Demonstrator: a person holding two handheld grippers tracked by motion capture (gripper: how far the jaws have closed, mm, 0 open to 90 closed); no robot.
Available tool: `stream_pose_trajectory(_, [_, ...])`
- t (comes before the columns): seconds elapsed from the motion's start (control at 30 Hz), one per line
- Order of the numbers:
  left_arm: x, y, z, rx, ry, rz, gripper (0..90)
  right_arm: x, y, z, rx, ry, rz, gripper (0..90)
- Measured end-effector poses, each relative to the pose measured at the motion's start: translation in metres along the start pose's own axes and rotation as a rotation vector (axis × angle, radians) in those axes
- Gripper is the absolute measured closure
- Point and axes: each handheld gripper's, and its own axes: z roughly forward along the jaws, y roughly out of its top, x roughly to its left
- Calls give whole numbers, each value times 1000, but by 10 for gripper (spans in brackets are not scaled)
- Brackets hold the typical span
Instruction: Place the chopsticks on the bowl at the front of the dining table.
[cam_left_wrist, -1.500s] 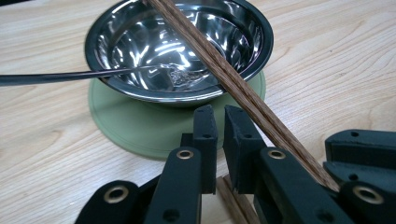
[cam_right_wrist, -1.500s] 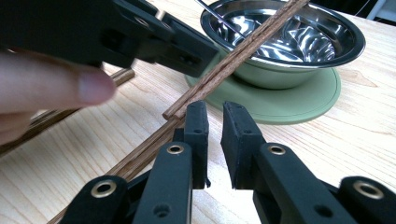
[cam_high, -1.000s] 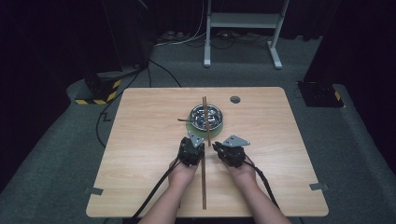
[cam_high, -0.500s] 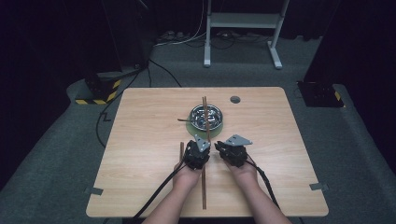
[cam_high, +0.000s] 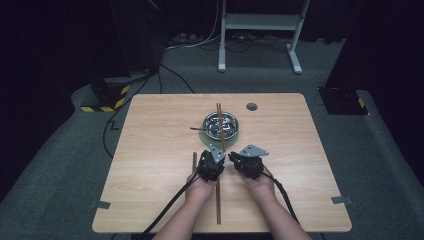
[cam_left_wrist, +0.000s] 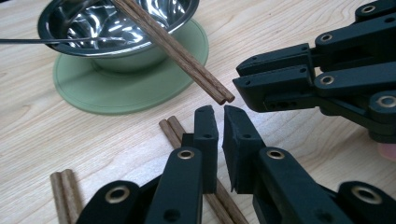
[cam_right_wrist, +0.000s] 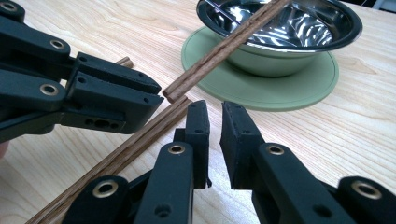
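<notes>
Showing the high view: left gripper (cam_high: 214, 159) and right gripper (cam_high: 237, 159) meet nose to nose over the flat chopstick pair (cam_high: 218, 200), just short of the bowl (cam_high: 235, 126).

Left gripper view: the jaws have just been closing, now nearly together and empty; the propped chopstick pair (cam_left_wrist: 173, 46) leans on the bowl rim.

Right gripper view: the same holds for its jaws. The step is probably between grasps. The next move calls for reopening over the flat pair.

A shiny silver bowl (cam_left_wrist: 116, 28) is set on a green mat (cam_left_wrist: 126, 88). Brown chopsticks (cam_right_wrist: 224, 46) are laid over a pale wood-grained desk (cam_high: 150, 145).
</notes>
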Motion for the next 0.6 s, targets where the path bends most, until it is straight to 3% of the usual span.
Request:
stream_pose_trajectory(0.1, [6,0,-1,-10,33,-2,845,1,2,0,-3,1,13,824])
stream_pose_trajectory(0.2, [14,2,2,-20,45,-47,846,1,4,-1,-14,0,27,825])
stream_pose_trajectory(0.23, [18,5,4,-25,45,-57,845,0,7,-3,-21,10,53,825])
stream_pose_trajectory(0.43, [26,13,13,-65,42,-101,811,-12,23,-1,-8,-51,69,828])
stream_pose_trajectory(0.47, [28,14,18,-61,47,-116,801,-18,32,0,-24,-47,108,828])
stream_pose_trajectory(0.53, [28,14,21,-52,55,-121,804,-20,36,2,-33,-43,136,829])
stream_pose_trajectory(0.6, [31,13,27,-44,58,-124,814,-19,35,8,-42,-74,140,849])
